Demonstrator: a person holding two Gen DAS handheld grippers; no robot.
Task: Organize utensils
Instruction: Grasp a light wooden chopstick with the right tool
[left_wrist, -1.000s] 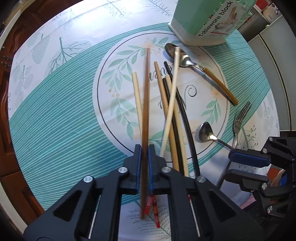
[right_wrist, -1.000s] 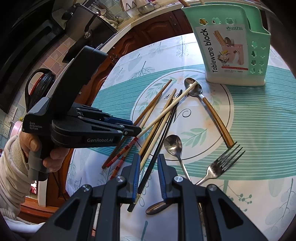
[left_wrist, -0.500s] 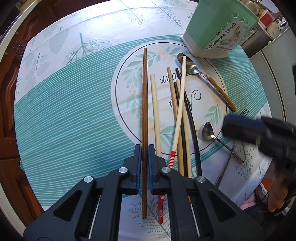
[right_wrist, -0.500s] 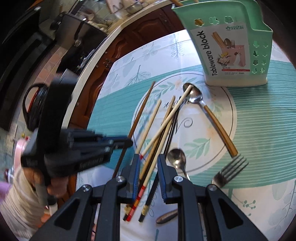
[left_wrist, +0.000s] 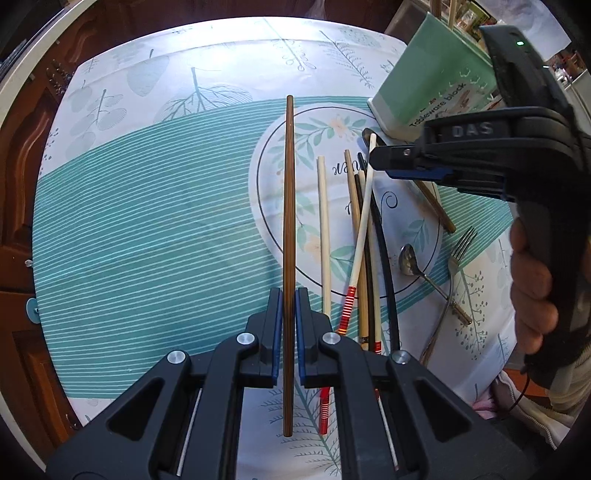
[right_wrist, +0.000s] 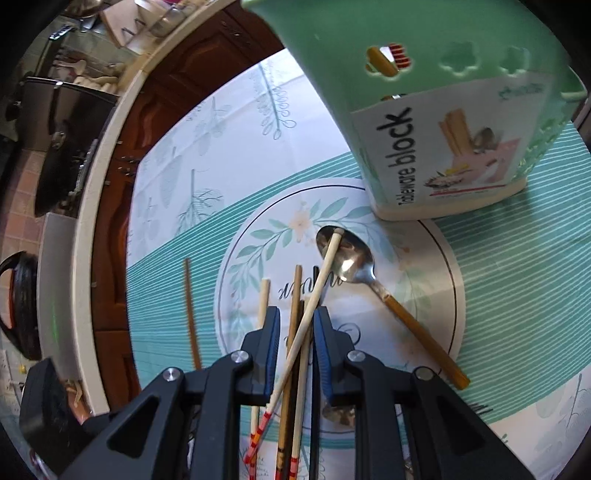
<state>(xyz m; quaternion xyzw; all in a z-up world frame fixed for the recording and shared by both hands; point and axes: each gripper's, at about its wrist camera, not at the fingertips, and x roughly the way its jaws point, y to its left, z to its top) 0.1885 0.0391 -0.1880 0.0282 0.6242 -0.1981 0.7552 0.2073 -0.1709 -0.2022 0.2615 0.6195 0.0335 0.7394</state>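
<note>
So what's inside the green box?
Through a flower-shaped hole in the green box, a yellowish stick and a red-striped chopstick end show. The rest of the inside is hidden by its walls.

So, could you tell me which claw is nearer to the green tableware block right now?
Right. The right claw hovers beside the block's base, above the loose chopsticks. The left claw sits farther back across the cloth, shut on a dark brown chopstick.

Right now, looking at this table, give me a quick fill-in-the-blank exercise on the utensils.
1. The left gripper is shut on a dark ____ chopstick.
2. The pale chopstick rests its tip on the bowl of a ____.
3. The fork lies on the ____.
4. The green holder is labelled "Tableware ____".

Missing words: brown; spoon; tablecloth; block
</note>
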